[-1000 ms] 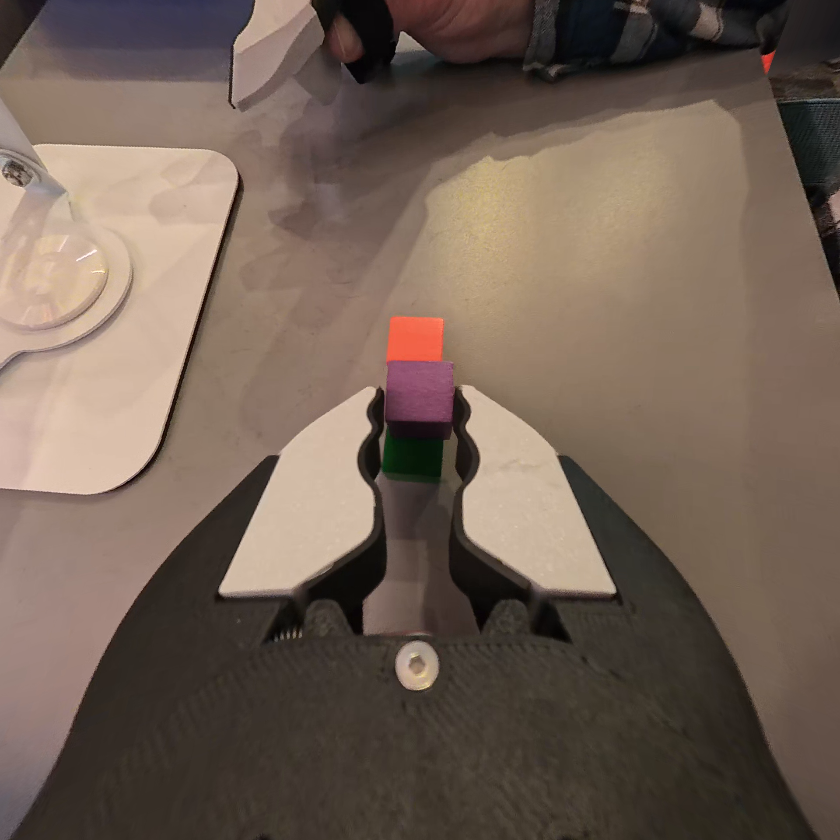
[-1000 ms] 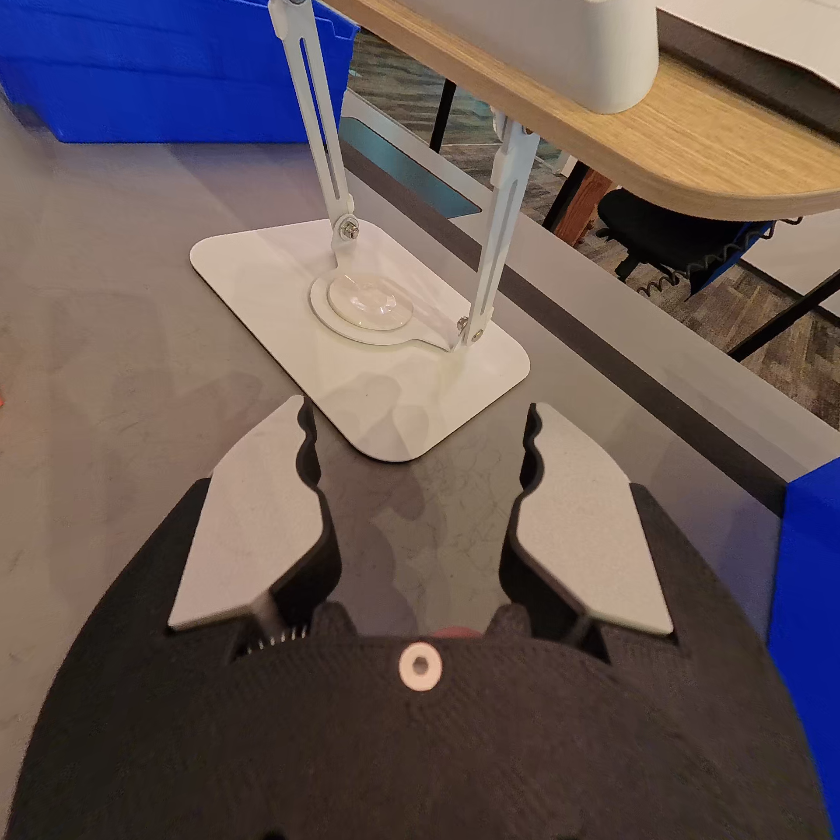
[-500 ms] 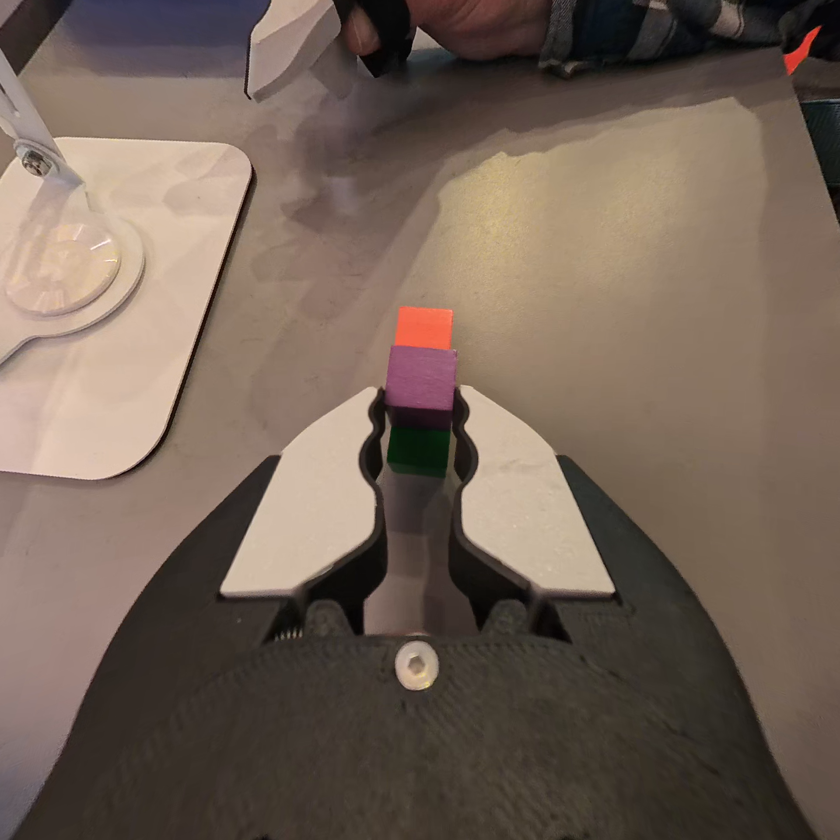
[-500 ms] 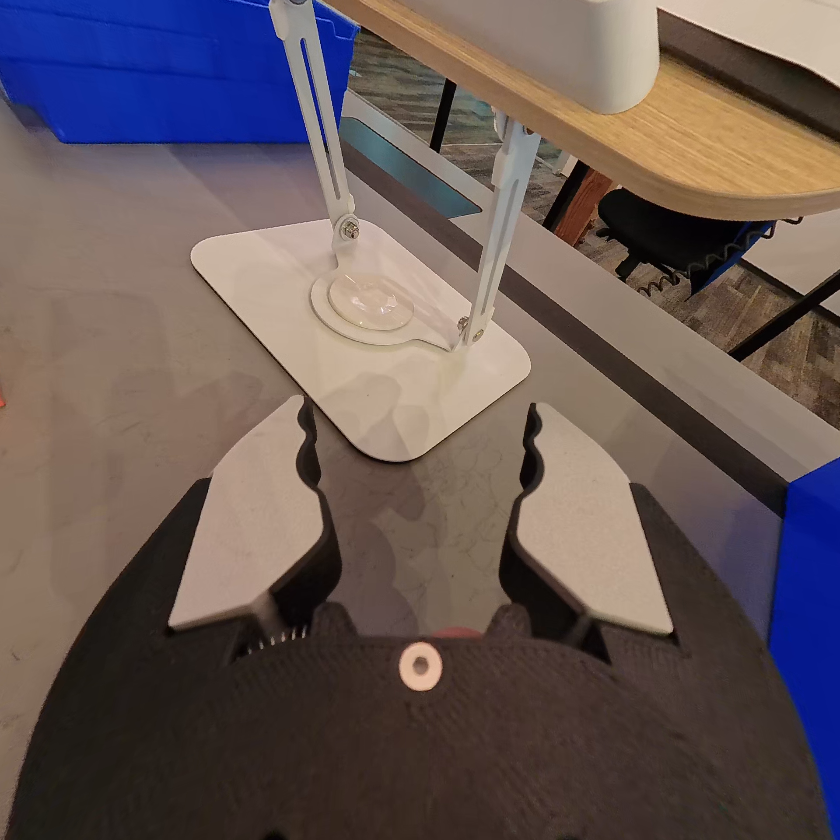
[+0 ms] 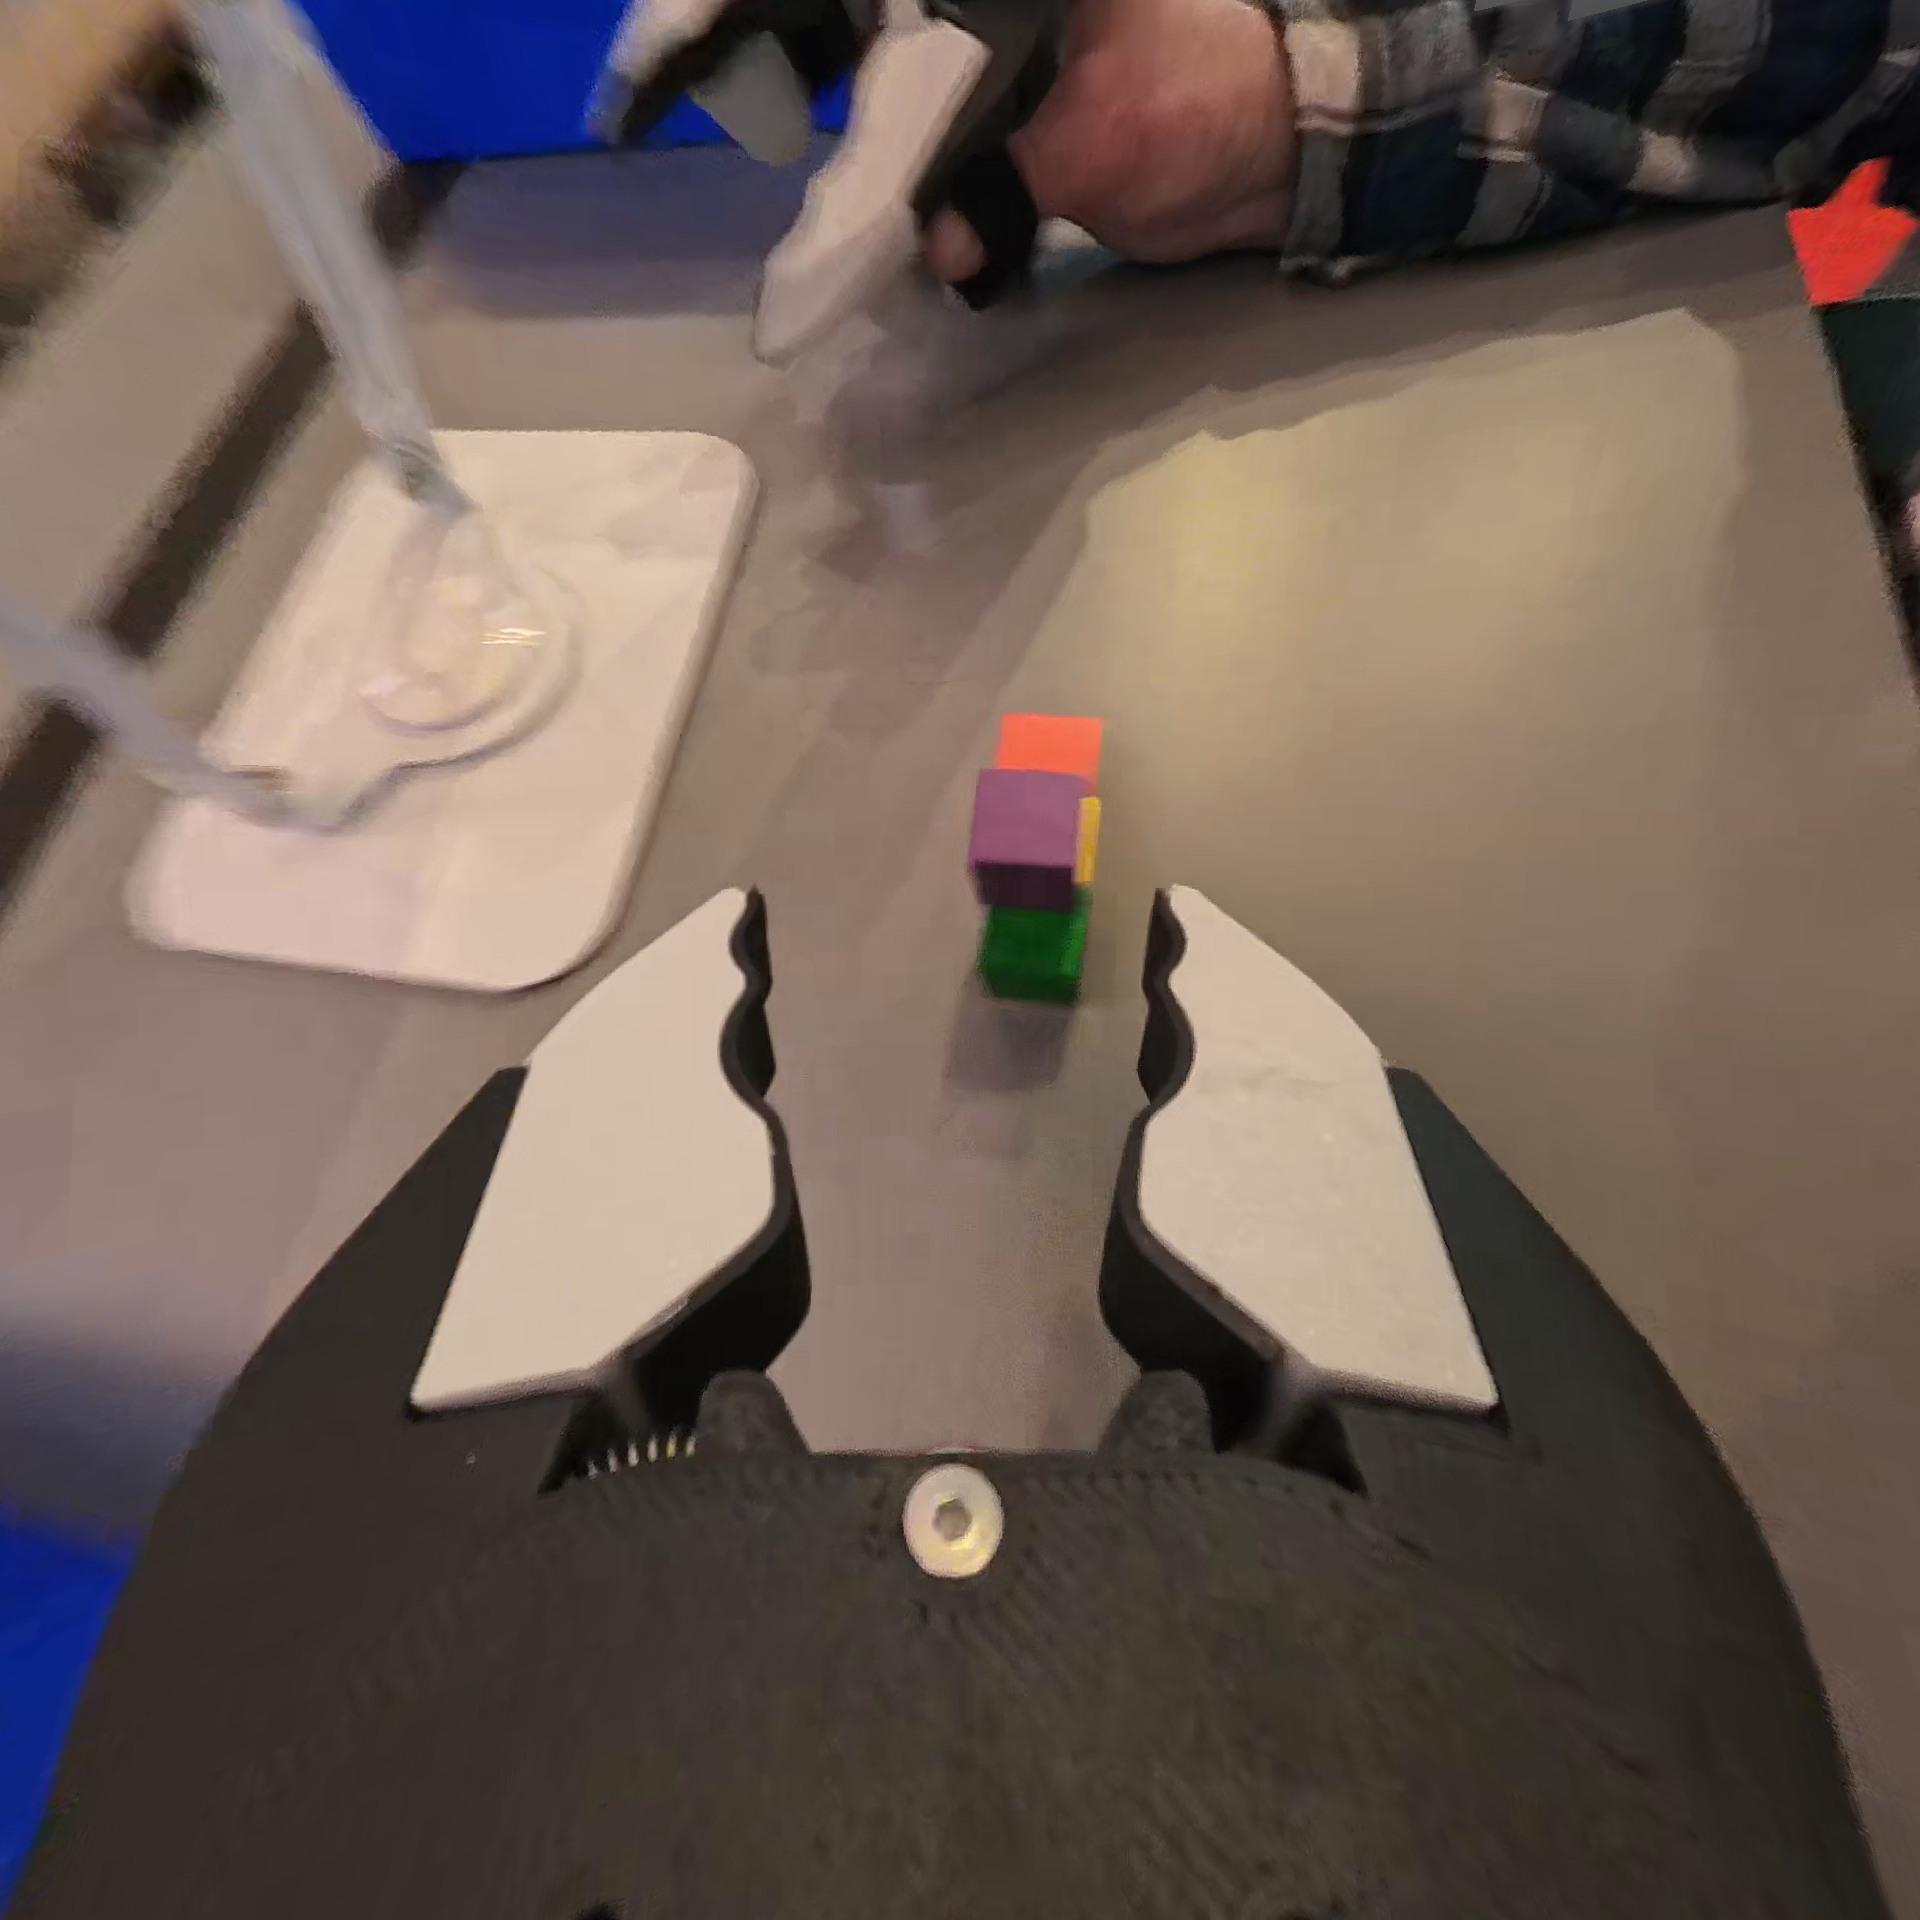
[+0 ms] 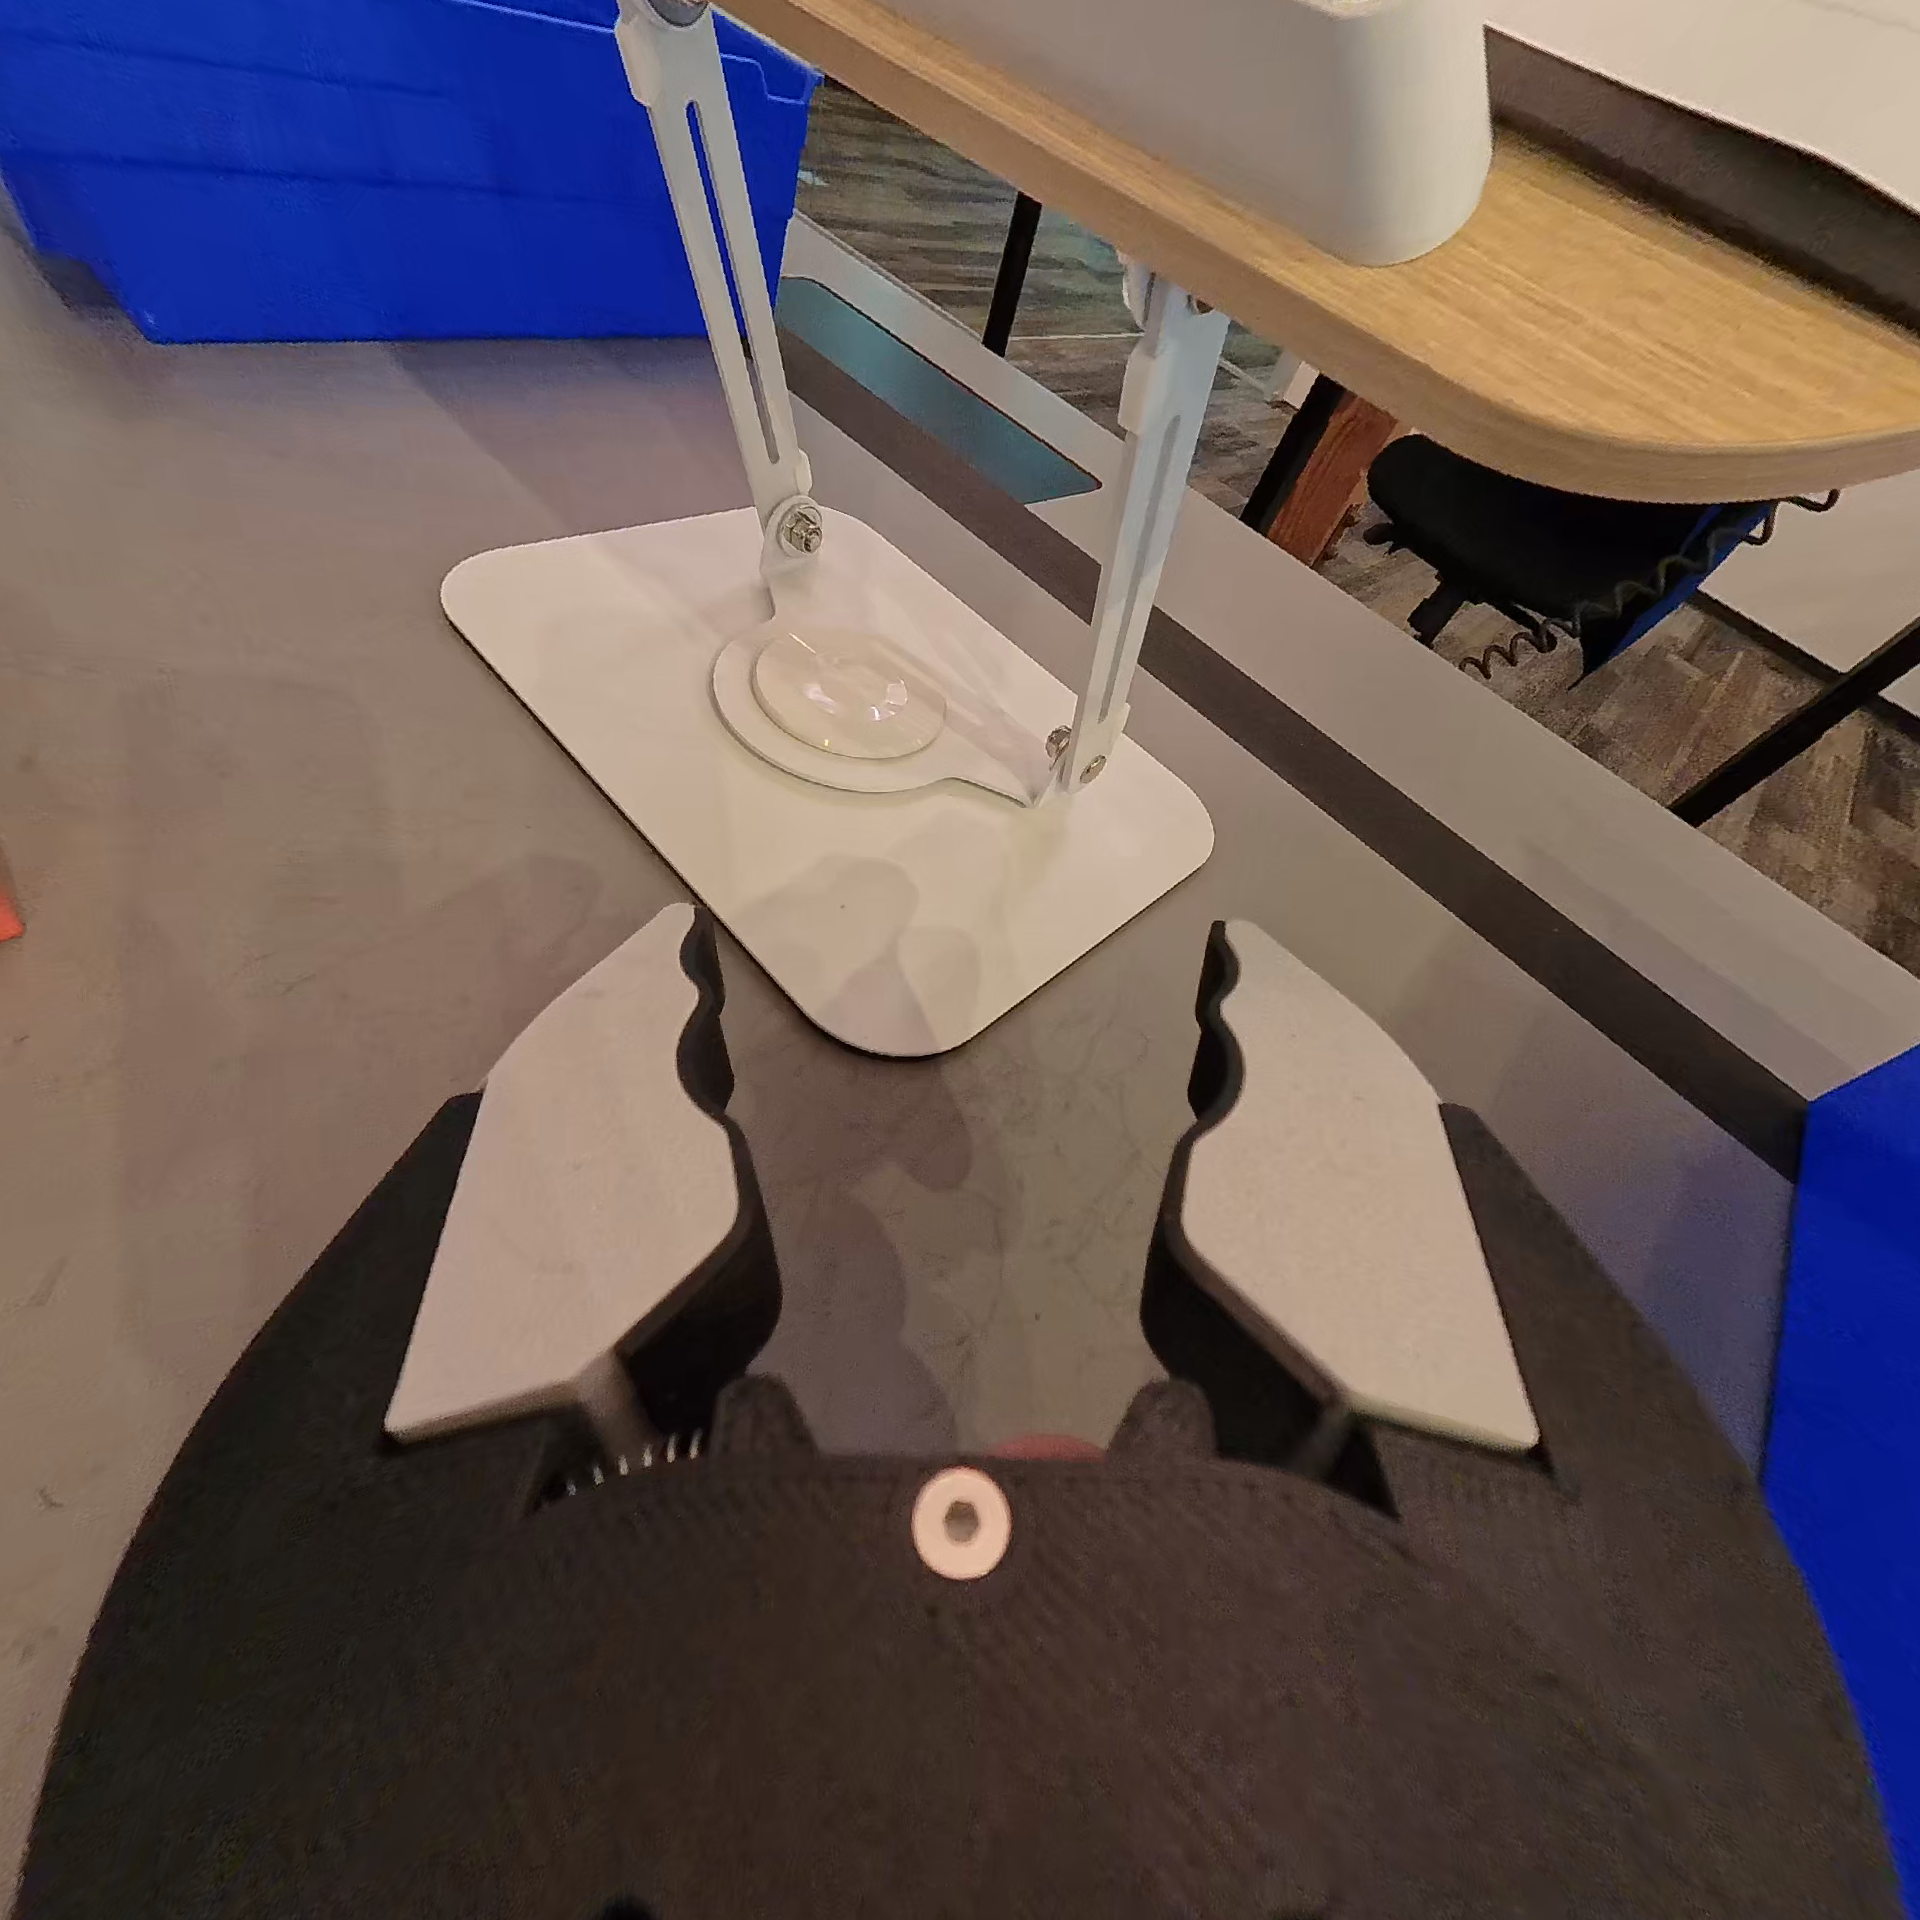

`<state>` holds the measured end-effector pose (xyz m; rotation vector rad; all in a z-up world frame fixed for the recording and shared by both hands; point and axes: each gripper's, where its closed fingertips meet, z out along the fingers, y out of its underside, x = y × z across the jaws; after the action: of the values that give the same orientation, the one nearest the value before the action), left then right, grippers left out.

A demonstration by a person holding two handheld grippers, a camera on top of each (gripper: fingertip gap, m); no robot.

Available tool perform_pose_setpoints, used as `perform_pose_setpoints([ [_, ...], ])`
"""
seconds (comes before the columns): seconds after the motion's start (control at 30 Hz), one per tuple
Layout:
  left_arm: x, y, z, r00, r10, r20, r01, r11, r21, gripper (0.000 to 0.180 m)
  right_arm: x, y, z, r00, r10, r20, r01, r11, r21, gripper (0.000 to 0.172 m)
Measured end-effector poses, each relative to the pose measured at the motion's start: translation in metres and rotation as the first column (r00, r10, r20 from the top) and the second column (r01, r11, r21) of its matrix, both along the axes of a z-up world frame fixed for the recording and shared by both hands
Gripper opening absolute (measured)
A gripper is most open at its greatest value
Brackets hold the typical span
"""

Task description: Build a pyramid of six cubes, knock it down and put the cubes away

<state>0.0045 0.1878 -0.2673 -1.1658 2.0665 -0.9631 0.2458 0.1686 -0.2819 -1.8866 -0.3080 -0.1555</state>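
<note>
In the left wrist view a purple cube [image 5: 1027, 826] sits on top of a short row of cubes on the grey table [image 5: 1455, 727]. A green cube [image 5: 1032, 954] is at the near end, a sliver of a yellow cube [image 5: 1089, 840] shows behind the purple one, and an orange cube [image 5: 1049, 743] is at the far end. My left gripper [image 5: 958, 899] is open and empty, just short of the green cube, with its fingers clear of the stack. My right gripper [image 6: 956, 925] is open and empty over bare table. It also shows at the top of the left wrist view [image 5: 831, 208], held by a hand.
A white stand base [image 6: 831, 790] with two slanted arms stands ahead of the right gripper and left of the cubes [image 5: 468, 707]. Blue bins sit at the back [image 6: 364, 177] and right [image 6: 1860, 1351]. A plaid sleeve [image 5: 1558, 104] lies along the far edge. The green cube [image 5: 1032, 954] is about 6 cm from my left fingertips and 20 cm from my right.
My left gripper opened, let go of the purple cube on top of the row, and drew back from the stack. The right gripper has not moved.
</note>
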Motion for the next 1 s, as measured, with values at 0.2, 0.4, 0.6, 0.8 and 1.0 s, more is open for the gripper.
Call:
perform_pose_setpoints([
  [0.2, -0.043, 0.148, 0.073, 0.957, 0.286, 0.049, -0.289, 0.93, 0.228, 0.051, 0.0, 0.0, -0.001, 1.0, -0.003, 0.001, 0.003, 1.0, -0.004, 0.088],
  [0.4, -0.033, 0.292, 0.031, 0.876, 0.47, -0.107, -0.416, 0.85, 0.323, 0.043, 0.0, 0.0, 0.0, 1.0, -0.003, -0.001, 0.003, 1.0, 0.0, 0.088],
  [0.6, -0.022, 0.339, -0.04, 0.797, 0.508, -0.327, -0.405, 0.851, 0.334, 0.049, 0.0, 0.0, 0.0, 1.0, 0.003, -0.014, -0.003, 1.0, -0.004, 0.088],
  [0.8, -0.023, 0.349, -0.068, 0.751, 0.498, -0.433, -0.347, 0.856, 0.384, 0.041, -0.001, 0.0, -0.002, 1.0, 0.009, -0.008, -0.009, 1.0, -0.012, 0.088],
  [1.0, -0.023, 0.345, -0.049, 0.78, 0.511, -0.36, -0.385, 0.846, 0.369, 0.028, 0.0, 0.0, 0.0, 1.0, 0.007, -0.008, -0.007, 1.0, -0.004, 0.088],
])
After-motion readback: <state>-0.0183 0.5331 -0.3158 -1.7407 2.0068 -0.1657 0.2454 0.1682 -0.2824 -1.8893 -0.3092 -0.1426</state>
